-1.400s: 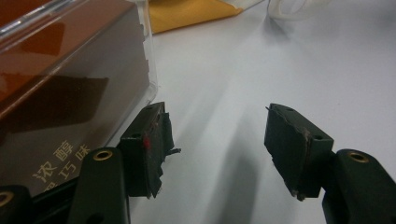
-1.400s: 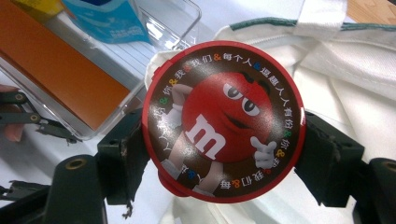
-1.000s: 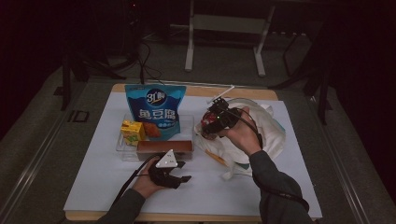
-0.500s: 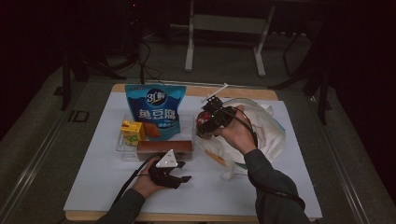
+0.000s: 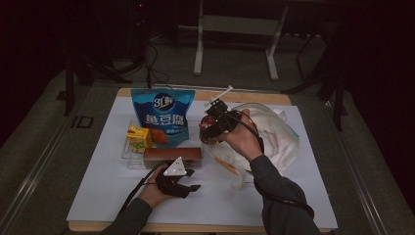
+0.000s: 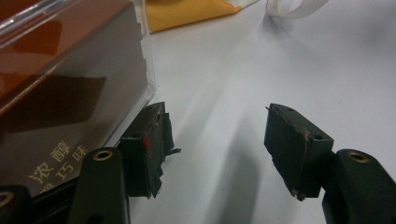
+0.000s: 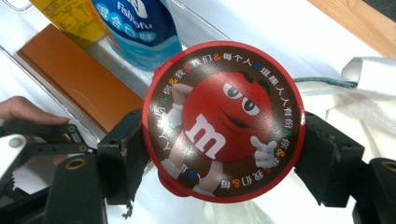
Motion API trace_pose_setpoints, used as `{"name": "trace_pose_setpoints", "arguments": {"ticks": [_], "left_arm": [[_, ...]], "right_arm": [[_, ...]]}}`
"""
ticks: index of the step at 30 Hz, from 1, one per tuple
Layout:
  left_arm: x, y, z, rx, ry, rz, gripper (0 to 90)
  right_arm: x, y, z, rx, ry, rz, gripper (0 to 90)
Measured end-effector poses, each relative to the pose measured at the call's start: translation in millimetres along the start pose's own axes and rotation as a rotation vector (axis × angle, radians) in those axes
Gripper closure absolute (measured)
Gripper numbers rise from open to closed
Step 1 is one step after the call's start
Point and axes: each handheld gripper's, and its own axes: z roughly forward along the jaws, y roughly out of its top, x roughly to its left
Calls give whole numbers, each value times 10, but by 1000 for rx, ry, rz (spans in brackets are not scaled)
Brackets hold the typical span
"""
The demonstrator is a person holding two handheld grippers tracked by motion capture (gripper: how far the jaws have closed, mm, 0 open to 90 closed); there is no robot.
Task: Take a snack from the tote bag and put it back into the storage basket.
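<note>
Shifted slightly leftward, right tongs (image 7: 224,154) clamp the round candy tin (image 7: 224,120); left tongs (image 6: 219,149) rest wide on the white bench (image 5: 107,181), dark room.

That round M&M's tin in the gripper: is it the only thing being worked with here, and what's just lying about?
In use:
M&M's tin, clamped in the right gripper
clear tray of snacks, apparently
white cloth bag, apparently

Lying about:
left gripper, open, holding nothing
stand legs behind the table
</note>
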Motion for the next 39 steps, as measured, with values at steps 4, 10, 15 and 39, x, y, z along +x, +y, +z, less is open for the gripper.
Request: {"name": "trace_pose_setpoints", "arguments": {"ticks": [4, 10, 15, 39], "left_arm": [[-2, 0, 0, 0, -1, -3, 394], [-2, 0, 1, 1, 0, 0, 394], [-1, 1, 2, 2, -1, 0, 394], [-4, 2, 6, 3, -2, 2, 394]], "right_arm": [[32, 34, 1, -6, 4, -1, 258], [66, 66, 13, -8, 8, -8, 258], [103, 98, 36, -12, 14, -10, 258], [285, 213, 232, -3, 39, -33, 258]]}}
